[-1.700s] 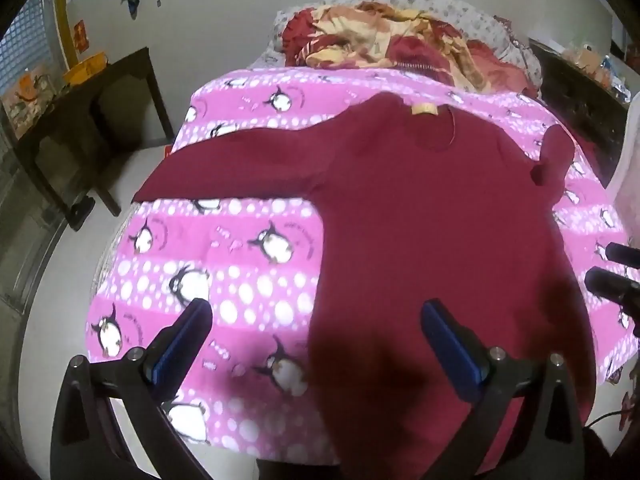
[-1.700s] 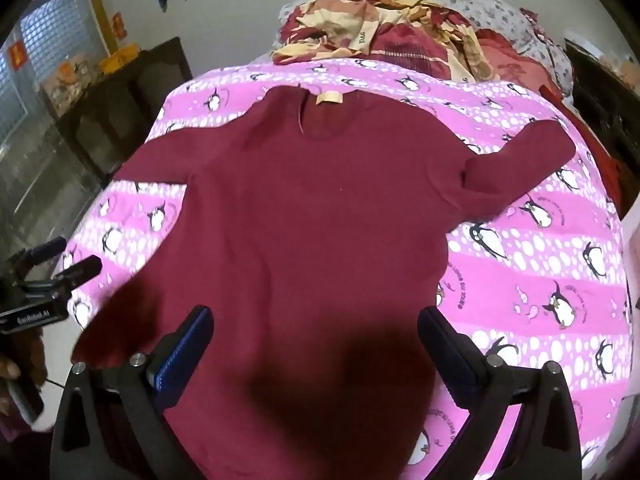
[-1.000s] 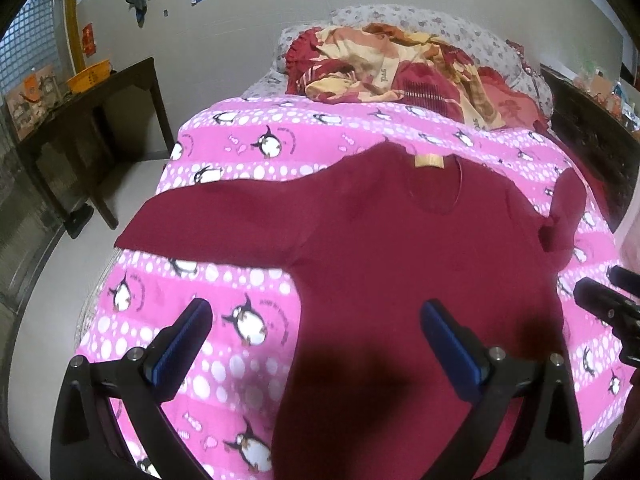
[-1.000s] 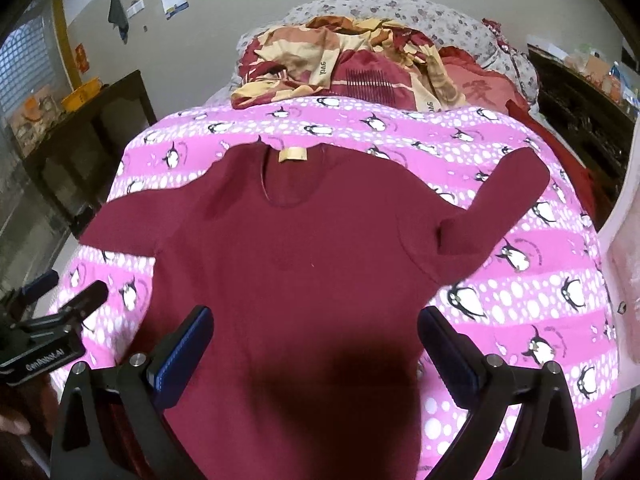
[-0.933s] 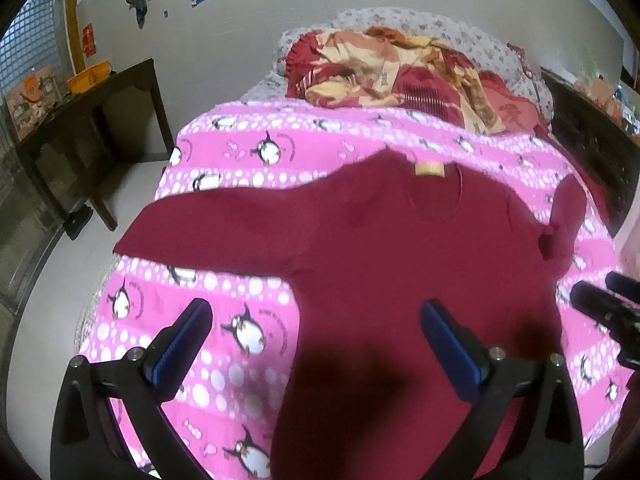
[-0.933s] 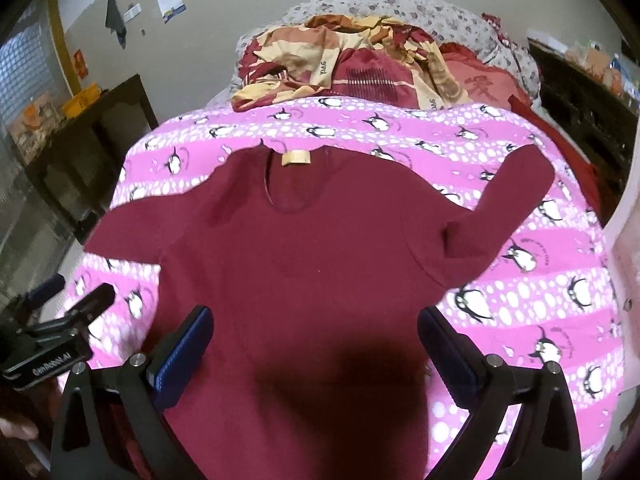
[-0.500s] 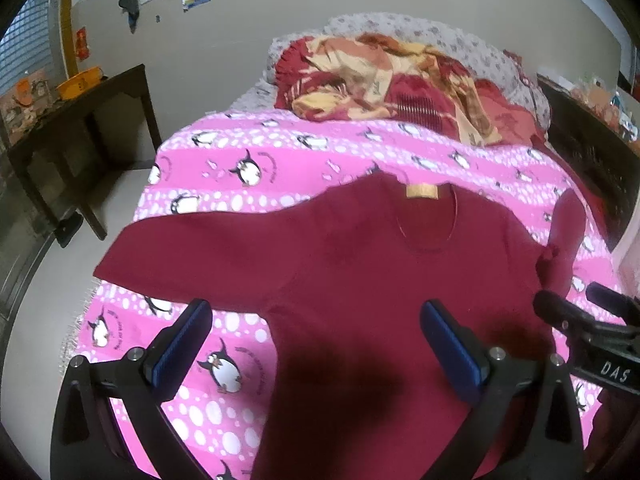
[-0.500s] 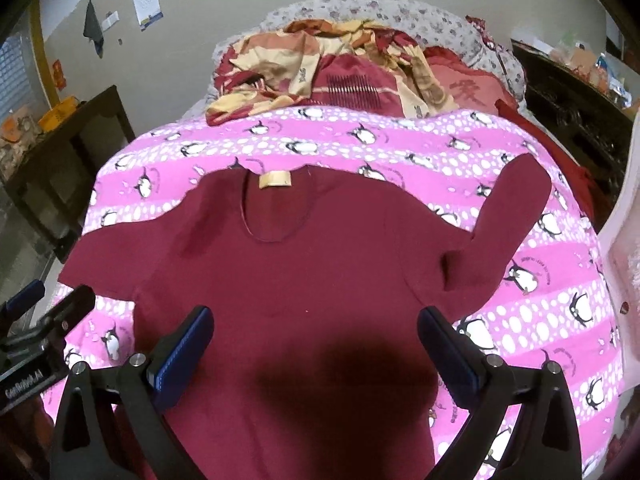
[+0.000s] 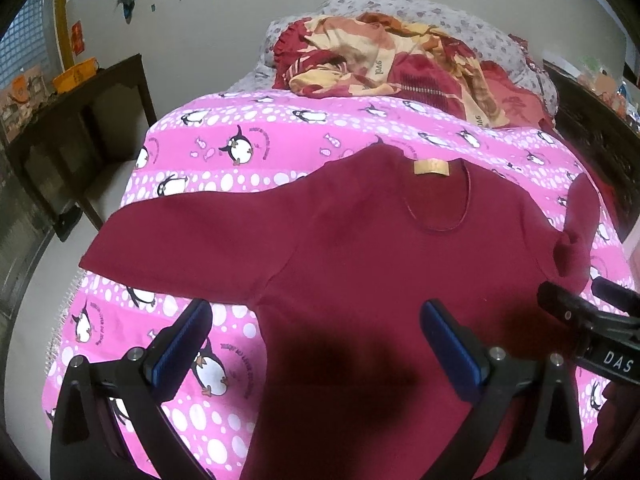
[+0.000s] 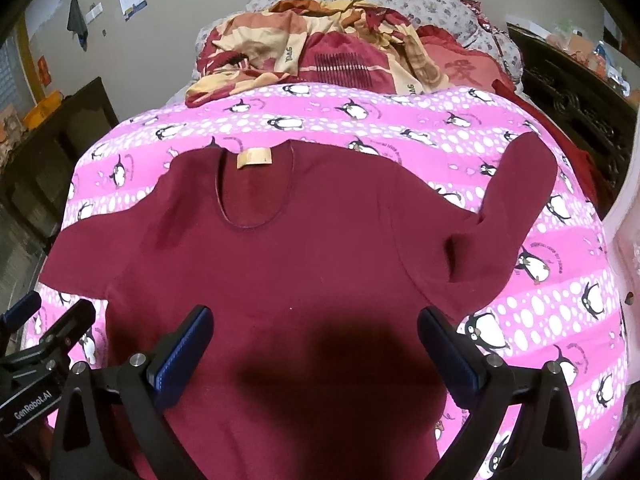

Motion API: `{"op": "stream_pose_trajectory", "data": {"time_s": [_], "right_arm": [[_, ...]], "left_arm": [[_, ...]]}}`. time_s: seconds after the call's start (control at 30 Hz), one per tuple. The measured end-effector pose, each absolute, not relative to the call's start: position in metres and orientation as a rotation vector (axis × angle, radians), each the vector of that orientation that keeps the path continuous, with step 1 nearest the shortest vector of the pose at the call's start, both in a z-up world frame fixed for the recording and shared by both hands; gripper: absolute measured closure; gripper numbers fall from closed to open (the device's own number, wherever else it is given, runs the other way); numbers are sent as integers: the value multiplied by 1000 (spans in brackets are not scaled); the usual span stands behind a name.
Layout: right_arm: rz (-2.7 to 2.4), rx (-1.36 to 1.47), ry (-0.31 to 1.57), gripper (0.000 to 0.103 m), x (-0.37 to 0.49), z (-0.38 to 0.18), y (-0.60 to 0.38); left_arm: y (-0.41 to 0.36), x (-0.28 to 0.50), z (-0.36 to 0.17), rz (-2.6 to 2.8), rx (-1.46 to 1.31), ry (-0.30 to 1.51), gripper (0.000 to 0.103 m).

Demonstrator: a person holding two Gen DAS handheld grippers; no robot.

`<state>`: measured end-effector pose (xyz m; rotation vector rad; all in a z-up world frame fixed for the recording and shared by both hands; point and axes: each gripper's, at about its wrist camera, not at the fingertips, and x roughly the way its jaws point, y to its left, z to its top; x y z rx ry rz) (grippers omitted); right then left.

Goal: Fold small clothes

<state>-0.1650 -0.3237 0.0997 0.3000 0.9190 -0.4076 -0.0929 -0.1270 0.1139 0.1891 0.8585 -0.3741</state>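
Maroon long-sleeve top [image 9: 380, 248] spread flat, front up, on pink penguin-print bedspread [image 9: 240, 160]; two handheld grippers hovering over its lower half.

Left gripper [image 9: 316, 336] held above top's left side, pointing twd neckline, blue-padded fingers [image 9: 182, 346] wide apart, nothing between them; one finger over bedspread, other over fabric. Right gripper [image 10: 314, 336] likewise above mid-body, aimed at collar, fingers [image 10: 448, 354] spread wide, empty, both over fabric. Both tilted down at bed, side by side; each visible at edge of other's view. Dark shadows on cloth under each. Top's left sleeve lying straight out twd bed edge; right sleeve [image 10: 516, 208] bent upward w/ crease at shoulder. Tan label [image 10: 254, 158] at back of neck. Crumpled red-and-yellow bedding [image 10: 320, 52] piled at head of bed, beyond top. Dark wooden table [image 9: 80, 96] left of bed.
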Motion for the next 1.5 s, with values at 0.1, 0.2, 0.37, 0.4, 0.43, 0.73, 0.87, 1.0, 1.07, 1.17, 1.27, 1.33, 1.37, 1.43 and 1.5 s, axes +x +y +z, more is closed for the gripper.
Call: {"op": "stream_pose_trajectory", "data": {"time_s": [0.1,0.2,0.37,0.4,0.43,0.73,0.87,1.0,1.07,1.17,1.27,1.33,1.37,1.43,1.5], "right_arm": [[-410,301,924,0,-163,97,-324],[-400,306,936,0,-159,93,-323],[-394,286,940,0,-155,91,-317],[-395,286,941,0,-154,90,-317],[-393,288,942,0,-153,90,-316],[-398,298,947,0,-153,86,-318],[-397,295,955,0,-153,84,-318],[-394,295,962,0,-152,82,-317],[-395,293,961,0,-151,82,-316],[-396,291,963,0,-151,81,-316],[-396,289,967,0,-150,81,-315],[-395,288,968,0,-150,80,-314],[-394,286,968,0,-150,80,-313],[-395,282,971,0,-148,79,-312],[-392,279,972,0,-147,78,-311]], "left_arm": [[-126,-90,111,-368,183,860,0],[-125,-87,109,-362,189,862,0],[-120,-83,107,-365,161,866,0],[-120,-83,106,-362,161,867,0],[-120,-83,106,-362,162,867,0],[-121,-81,102,-359,170,872,0],[-121,-82,100,-356,169,877,0],[-122,-81,99,-349,176,875,0],[-121,-81,99,-349,172,876,0],[-120,-80,99,-346,168,875,0],[-120,-79,99,-342,170,873,0],[-119,-79,98,-340,170,874,0],[-119,-78,98,-337,172,873,0],[-119,-78,97,-334,175,873,0],[-118,-77,97,-333,176,875,0]]}}
